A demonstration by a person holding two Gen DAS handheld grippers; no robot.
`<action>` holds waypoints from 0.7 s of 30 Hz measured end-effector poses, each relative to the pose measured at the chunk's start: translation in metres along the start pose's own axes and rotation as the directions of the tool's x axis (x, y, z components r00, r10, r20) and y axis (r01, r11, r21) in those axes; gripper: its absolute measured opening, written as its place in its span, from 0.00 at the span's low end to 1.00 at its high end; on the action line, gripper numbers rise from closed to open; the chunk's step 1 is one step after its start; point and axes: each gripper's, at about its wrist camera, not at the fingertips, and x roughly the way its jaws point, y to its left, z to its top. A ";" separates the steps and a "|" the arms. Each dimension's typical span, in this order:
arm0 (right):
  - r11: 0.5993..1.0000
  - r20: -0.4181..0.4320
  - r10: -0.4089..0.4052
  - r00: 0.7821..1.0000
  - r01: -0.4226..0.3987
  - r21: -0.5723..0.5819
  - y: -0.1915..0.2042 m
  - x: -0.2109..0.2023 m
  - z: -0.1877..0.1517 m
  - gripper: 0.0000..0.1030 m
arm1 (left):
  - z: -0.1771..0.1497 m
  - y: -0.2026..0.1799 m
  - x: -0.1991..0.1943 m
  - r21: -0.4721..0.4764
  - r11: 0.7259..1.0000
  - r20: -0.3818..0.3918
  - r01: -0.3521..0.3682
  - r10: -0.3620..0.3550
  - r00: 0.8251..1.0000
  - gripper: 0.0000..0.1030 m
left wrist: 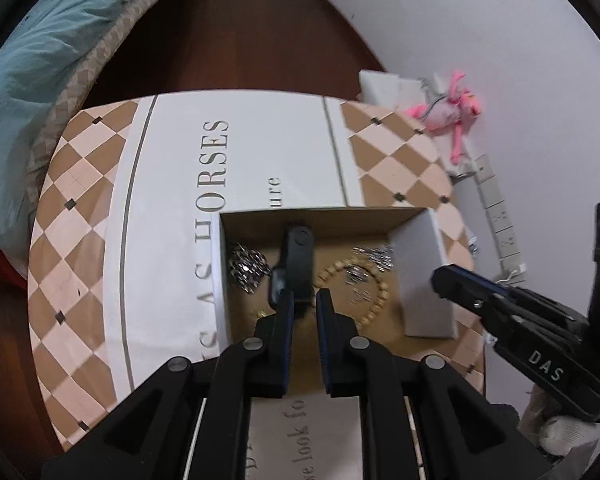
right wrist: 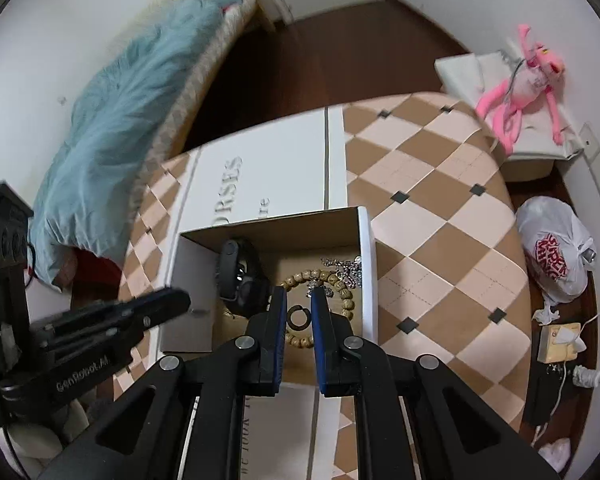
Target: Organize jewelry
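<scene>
A shallow cardboard box [left wrist: 420, 280], white outside and plain brown inside, sits open on the tabletop [left wrist: 80, 220], which is covered by a smooth cloth of tan and pale pink diamonds with a white printed centre panel.

Contents of the box: a black wristband [left wrist: 298, 264] of matte, rubbery appearance, curved into a loop, standing toward the left half; a bracelet of round, pale wooden beads [right wrist: 340, 292] lying flat toward the right; a tangle of silver chain [right wrist: 346, 268] over the bracelet's far side; a second cluster of small silver metal pieces [left wrist: 246, 266] against the left wall; a small dark ring [right wrist: 298, 316] on the box floor.

Left tongs [left wrist: 305, 300]: black arms with blue-edged pads, closed on the near end of the wristband.

Right tongs [right wrist: 299, 300]: narrowly parted above the box, clamped on nothing, the dark ring seen in the gap between the pads; contact cannot be determined.

Beyond the tabletop: a pink plush toy [right wrist: 516, 80] on white blocks, and a crumpled white plastic bag [right wrist: 556, 252] on the dark wooden floor.
</scene>
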 end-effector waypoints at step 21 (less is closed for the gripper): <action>0.960 -0.001 -0.263 0.965 0.262 -0.101 0.010 -0.003 -0.009 0.87 | -0.009 0.028 -0.027 -0.053 0.974 0.147 -0.219 0.225 0.963 0.97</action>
